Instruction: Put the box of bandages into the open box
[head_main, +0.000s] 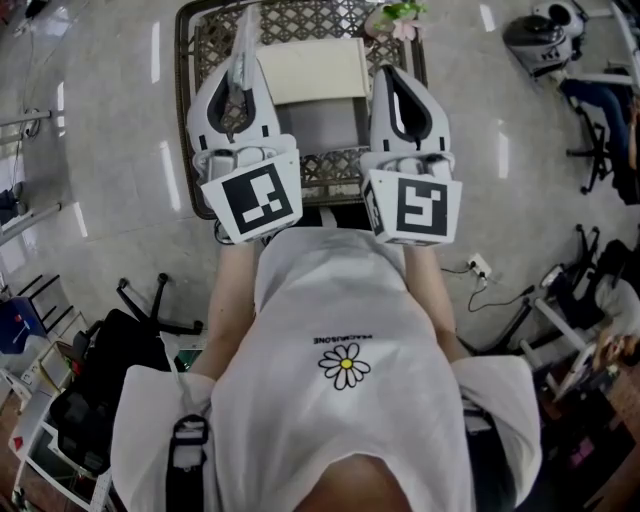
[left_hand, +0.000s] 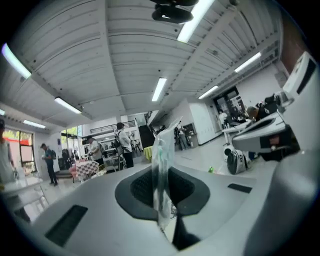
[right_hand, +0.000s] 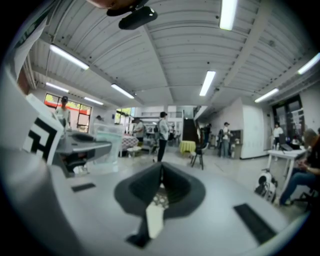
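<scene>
Person's white shirt (head_main: 340, 400), daisy print: fills the lower head view.

Left claw (head_main: 238, 72): held over the lattice tabletop (head_main: 300, 20), jaws pinched narrow on the box of bandages (head_main: 243, 40), which looks to be a clear flat pack standing up from the tips.

Right claw (head_main: 400, 78): jaws together, nothing between them.

Open box (head_main: 315, 75): on the tabletop, seen between the two claws, pale flap folded back. Only the head view shows it.

Left gripper view: pack edge-on against the ceiling (left_hand: 125, 60).

Right gripper view: pack broadside, translucent and greenish, beside the left marker cube (right_hand: 40, 135), with people (right_hand: 162, 132) standing in the hall beyond.
</scene>
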